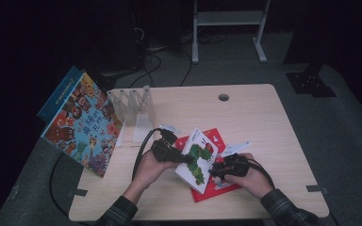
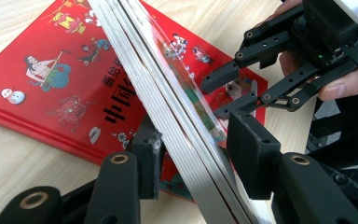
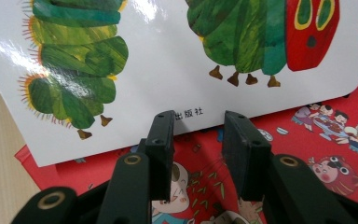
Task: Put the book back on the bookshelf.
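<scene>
Red and white, two books lie stacked near the worktop's front edge: caterpillar book [image 1: 197, 159] over red book [image 1: 213, 187] (largely covered). Left gripper [image 2: 193, 154] fingers straddle the white book's edge, grip uncertain; right gripper [image 3: 196, 140] fingers likewise, contact hidden.

I log these: a large colourful picture book [image 1: 82, 123] leaning at the table's left edge; a clear acrylic slotted book rack [image 1: 131, 107] on the far left of the light wooden table [image 1: 264, 122]; a white metal frame [image 1: 228, 28] far behind.
</scene>
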Tool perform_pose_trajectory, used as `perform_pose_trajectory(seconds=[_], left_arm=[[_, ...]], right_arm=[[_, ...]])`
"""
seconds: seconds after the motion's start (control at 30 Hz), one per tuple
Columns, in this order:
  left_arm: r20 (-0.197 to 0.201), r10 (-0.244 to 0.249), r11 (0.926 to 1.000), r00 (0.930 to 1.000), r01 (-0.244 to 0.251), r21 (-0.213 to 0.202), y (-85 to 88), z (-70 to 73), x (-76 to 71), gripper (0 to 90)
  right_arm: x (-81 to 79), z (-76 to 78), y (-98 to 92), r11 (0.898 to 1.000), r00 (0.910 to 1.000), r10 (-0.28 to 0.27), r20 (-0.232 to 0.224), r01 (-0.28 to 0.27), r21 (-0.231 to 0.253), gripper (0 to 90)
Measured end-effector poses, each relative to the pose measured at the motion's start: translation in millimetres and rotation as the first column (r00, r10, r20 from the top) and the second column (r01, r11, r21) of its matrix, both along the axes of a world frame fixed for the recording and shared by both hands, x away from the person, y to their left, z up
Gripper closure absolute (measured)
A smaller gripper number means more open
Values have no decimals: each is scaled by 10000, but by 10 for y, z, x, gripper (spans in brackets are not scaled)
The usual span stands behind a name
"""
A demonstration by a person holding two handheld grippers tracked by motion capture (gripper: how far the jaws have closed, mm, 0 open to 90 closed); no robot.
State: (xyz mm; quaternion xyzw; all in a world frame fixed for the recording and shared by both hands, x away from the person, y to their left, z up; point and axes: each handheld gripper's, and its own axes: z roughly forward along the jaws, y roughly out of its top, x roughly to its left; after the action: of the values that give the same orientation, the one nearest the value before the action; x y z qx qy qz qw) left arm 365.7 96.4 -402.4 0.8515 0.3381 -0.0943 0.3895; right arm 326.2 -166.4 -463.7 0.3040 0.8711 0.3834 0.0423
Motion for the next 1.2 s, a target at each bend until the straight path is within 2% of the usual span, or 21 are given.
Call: perform_pose_trajectory(seconds=[0.1, 0.27, 0.47, 0.6, 0.77, 0.93, 1.0, 1.2], left_arm=[[-175, 39, 9999, 9998, -41, -109, 8, 6, 12, 599], [-215, 57, 10000, 9998, -56, 81, -13, 45, 18, 625], [-409, 416, 9991, 9983, -412, 93, -15, 75, 28, 660], [-446, 464, 9988, 9979, -457, 159, 10, 105, 32, 682], [-415, 634, 9980, 9971, -634, 7, 35, 130, 26, 715], [-240, 555, 9983, 9982, -559, -175, 83, 188, 16, 760], [-146, 495, 9988, 9987, -495, -37, 87, 206, 6, 762], [17, 326, 9995, 9995, -326, 23, 83, 221, -15, 763]], right_arm=[[0, -2, 2, 10000, 10000, 6, 22, -6, 6, 628], [-5, 4, 25, 9999, 9999, 114, 46, -114, 75, 617], [-9, -1, 57, 9998, 9998, 190, 53, -191, 86, 597], [-13, -11, 82, 9996, 9995, 281, 120, -282, 68, 572], [-11, -12, 89, 9995, 9993, 320, 169, -321, 49, 558], [-9, -11, 75, 9996, 9995, 275, 150, -275, 42, 552], [-8, -11, 71, 9996, 9995, 269, 141, -269, 41, 551], [1, -13, 54, 9998, 9996, 218, 201, -219, 36, 512]])
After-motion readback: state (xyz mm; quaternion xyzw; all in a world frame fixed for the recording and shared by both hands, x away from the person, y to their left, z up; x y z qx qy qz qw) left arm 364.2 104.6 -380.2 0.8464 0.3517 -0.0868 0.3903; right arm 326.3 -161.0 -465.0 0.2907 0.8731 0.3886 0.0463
